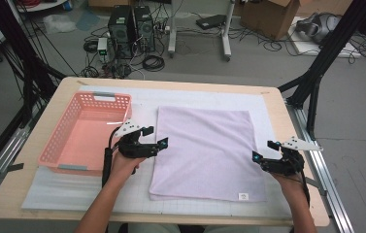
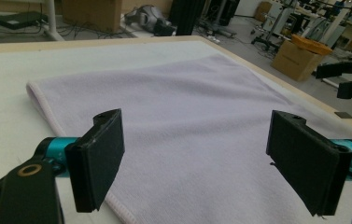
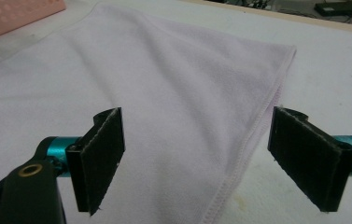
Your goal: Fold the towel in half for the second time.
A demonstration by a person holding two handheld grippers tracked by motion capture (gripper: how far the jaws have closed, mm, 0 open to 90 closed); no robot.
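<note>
At frame centre the lilac towel (image 1: 205, 153) lay flat, unfolded; I held the left gripper (image 1: 154, 139) and right gripper (image 1: 264, 150) wide open, empty, at its side edges, folding not begun.

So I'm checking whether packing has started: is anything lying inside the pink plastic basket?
No, the high view shows the pink plastic basket with a bare floor, while the lilac cloth towel lies flat on the table beside it.

Both forearms are bare, with no sleeves. The left gripper (image 1: 154, 137) and right gripper (image 1: 264, 150) are black with teal collars, flat black padded fingers (image 2: 96, 163), a brass-ringed hole, a pale three-cornered top plate and black cable
</note>
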